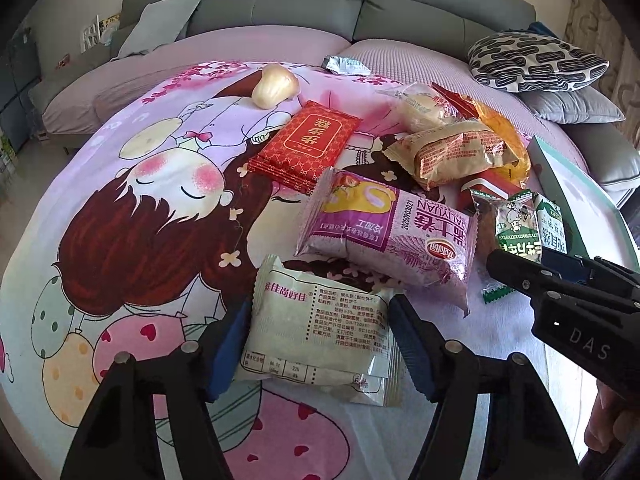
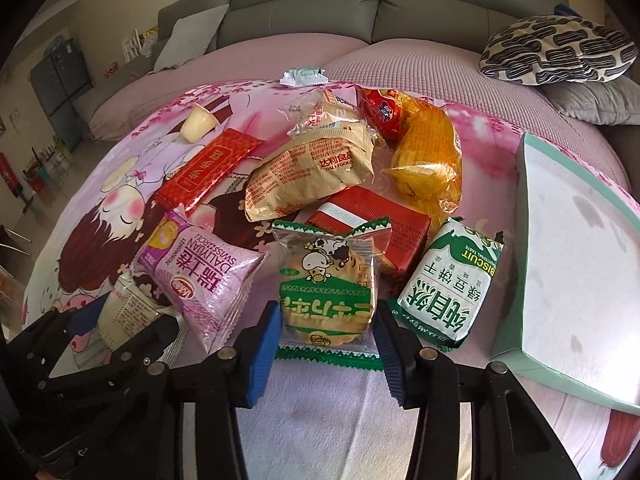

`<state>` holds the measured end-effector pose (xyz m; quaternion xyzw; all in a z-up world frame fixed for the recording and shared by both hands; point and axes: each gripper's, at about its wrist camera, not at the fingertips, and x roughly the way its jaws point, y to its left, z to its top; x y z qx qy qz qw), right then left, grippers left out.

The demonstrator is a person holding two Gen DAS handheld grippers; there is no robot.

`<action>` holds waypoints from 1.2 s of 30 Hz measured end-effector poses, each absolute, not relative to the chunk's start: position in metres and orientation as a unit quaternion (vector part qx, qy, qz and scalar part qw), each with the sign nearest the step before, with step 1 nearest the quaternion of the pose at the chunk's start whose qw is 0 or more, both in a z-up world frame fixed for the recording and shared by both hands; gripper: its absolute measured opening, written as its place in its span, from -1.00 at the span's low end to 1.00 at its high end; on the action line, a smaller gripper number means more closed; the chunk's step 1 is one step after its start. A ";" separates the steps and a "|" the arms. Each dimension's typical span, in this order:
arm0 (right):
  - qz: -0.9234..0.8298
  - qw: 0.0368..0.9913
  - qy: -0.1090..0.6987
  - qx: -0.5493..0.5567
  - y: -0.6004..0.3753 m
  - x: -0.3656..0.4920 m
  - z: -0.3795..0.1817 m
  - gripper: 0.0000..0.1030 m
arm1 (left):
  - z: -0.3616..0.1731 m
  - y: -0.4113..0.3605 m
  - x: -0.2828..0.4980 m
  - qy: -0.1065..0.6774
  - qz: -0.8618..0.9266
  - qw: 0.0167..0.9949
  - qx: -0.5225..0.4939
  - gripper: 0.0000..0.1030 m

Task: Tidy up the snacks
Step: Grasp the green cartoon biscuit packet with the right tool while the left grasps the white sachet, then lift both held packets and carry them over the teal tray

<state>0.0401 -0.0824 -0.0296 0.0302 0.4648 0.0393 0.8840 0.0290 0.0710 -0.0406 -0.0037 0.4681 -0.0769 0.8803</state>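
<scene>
From the left wrist, the left gripper (image 1: pixel 320 344) straddles a white packet (image 1: pixel 320 332) lying flat on a cartoon-print cloth (image 1: pixel 140 220); both blue pads (image 1: pixel 226 348) touch the packet's side edges, the jaws about half open around it. Just beyond it lies a purple roll pack (image 1: pixel 392 232), and past that a red packet (image 1: pixel 306 144) and a pale jelly cup (image 1: pixel 274 85). To the right sits a heap with a tan bread bag (image 1: pixel 452 152) and a yellow bag (image 1: pixel 508 148). The right gripper (image 1: pixel 560 276) comes in from the right edge, a green biscuit pack (image 1: pixel 516 228) at its tip; its jaws cannot be read here. From the right wrist, the right gripper (image 2: pixel 328 320) has its blue pads (image 2: pixel 266 344) pressed on both sides of the green biscuit pack (image 2: pixel 328 292), the jaws narrow around it; the pack rests on the cloth (image 2: pixel 320 420). Just right of it lies a green-white biscuit bag (image 2: pixel 448 284), and behind it a red box (image 2: pixel 384 228). A mint-edged box (image 2: pixel 568 264) stands at the right, apart from the heap. The left gripper (image 2: pixel 116 332) shows at lower left over the white packet (image 2: pixel 124 312), beside the purple roll pack (image 2: pixel 204 276). A grey sofa (image 2: pixel 360 4) runs behind.
</scene>
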 end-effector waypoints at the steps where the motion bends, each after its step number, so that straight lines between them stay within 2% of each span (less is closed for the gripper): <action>1: 0.040 0.885 0.464 0.031 -0.083 0.040 -0.029 -0.05 | -0.040 0.071 0.028 0.468 -0.077 0.880 -0.004 0.30; 6: 0.044 0.892 0.447 0.045 -0.087 0.034 -0.018 -0.06 | -0.030 0.074 0.026 0.461 -0.076 0.884 -0.008 0.10; 10: 0.049 0.901 0.427 0.059 -0.092 0.029 -0.007 -0.06 | -0.022 0.075 0.023 0.456 -0.071 0.887 -0.004 0.04; 25: 0.038 0.918 0.379 0.106 -0.120 0.018 0.018 -0.06 | 0.031 0.077 0.016 0.410 -0.050 0.910 -0.007 0.03; 36: -0.073 0.920 0.359 0.143 -0.201 0.003 0.023 -0.06 | 0.063 -0.014 0.038 0.387 -0.149 0.910 0.005 0.03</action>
